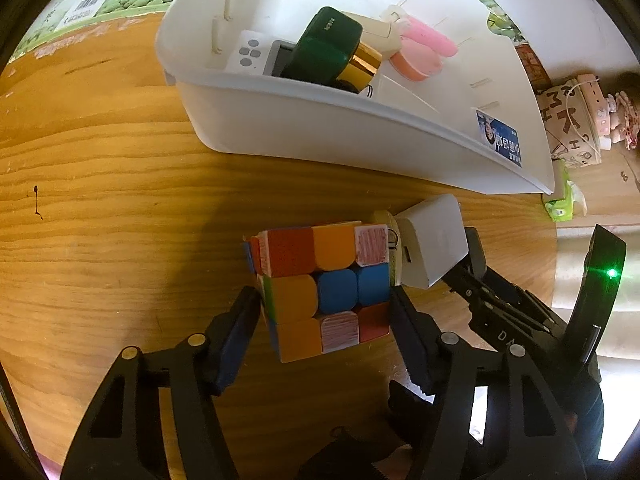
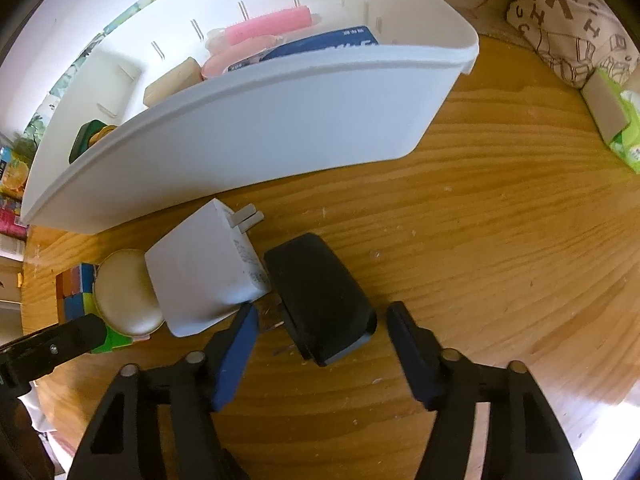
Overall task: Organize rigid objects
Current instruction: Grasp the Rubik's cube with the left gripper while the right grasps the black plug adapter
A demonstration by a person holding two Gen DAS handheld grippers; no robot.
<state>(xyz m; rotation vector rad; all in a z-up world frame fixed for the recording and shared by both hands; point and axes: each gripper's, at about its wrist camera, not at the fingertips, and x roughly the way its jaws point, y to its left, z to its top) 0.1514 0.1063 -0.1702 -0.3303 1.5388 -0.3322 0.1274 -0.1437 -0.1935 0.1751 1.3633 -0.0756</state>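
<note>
Left wrist view shows the left gripper (image 1: pixel 326 320) pointing down at a colourful puzzle cube (image 1: pixel 320 288) on the wooden table (image 1: pixel 100 200). Its two fingers sit on either side of the cube, right up against it, so it looks like it has just taken hold, but I cannot be sure how hard it squeezes. The right gripper (image 2: pixel 320 332) points down over a black charger (image 2: pixel 320 300). Its left finger (image 2: pixel 236 352) is close to the charger, but its right finger is still apart from it, so it holds nothing yet. A white charger (image 2: pixel 204 268) lies just left of the black one, and a small round cream case (image 2: pixel 128 292) sits between the white charger and the cube. The white bin (image 1: pixel 320 128) stands on the far side and already has things in it, like a green box (image 1: pixel 328 40) and a pink roller (image 2: pixel 268 24). I think this is the grabbing step. Next, the right fingers need to close on the black charger, and then both things must be lifted over the bin's near wall.
</note>
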